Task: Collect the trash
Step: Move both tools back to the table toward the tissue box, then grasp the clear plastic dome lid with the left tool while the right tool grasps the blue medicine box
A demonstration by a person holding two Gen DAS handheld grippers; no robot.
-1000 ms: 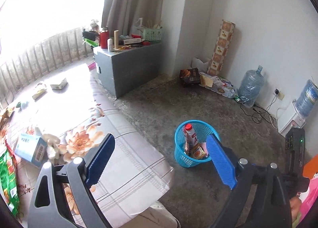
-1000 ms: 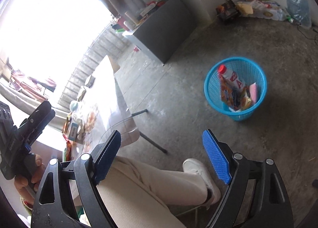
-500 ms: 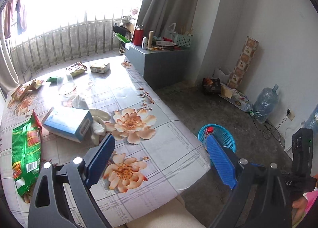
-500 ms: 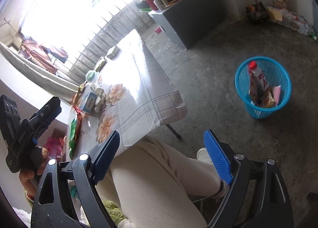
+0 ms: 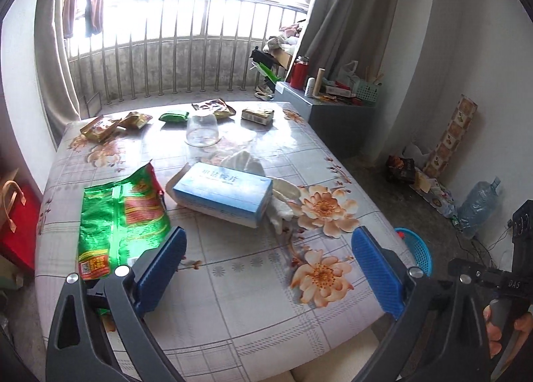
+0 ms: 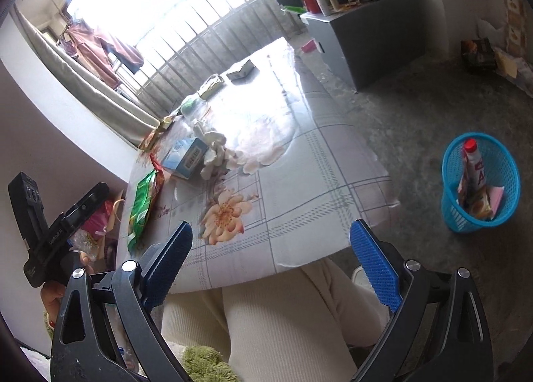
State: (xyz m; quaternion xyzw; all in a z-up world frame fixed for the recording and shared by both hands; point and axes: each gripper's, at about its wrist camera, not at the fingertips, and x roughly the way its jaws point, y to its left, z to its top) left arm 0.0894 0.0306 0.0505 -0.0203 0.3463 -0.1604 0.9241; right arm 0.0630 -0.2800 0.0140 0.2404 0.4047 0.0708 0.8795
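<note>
The left gripper [image 5: 266,268] fills the bottom of the left wrist view, its blue fingers [image 5: 160,270] spread wide and opening further, with nothing between them but the flowered cloth of the desk [image 5: 233,298]. Left of centre lies a green snack bag [image 5: 120,212], flattened and torn, and just right of it, at the centre, a blue tissue box [image 5: 223,193] with crumpled white tissues [image 5: 279,198] touching its far and right sides. Toward the top of the desk sit a clear upturned cup [image 5: 201,130], several small wrappers [image 5: 100,127] and a small carton [image 5: 257,114].

In the right wrist view, the right gripper [image 6: 269,265] hangs at the bottom of the frame over the person's cream-trousered leg [image 6: 283,322], fingers likewise released and widening, grasping nothing. At the right edge a blue basket [image 6: 479,188] stands on the floor, well apart from the desk, holding a red-capped bottle [image 6: 474,165] and what look like snack packets.
</note>
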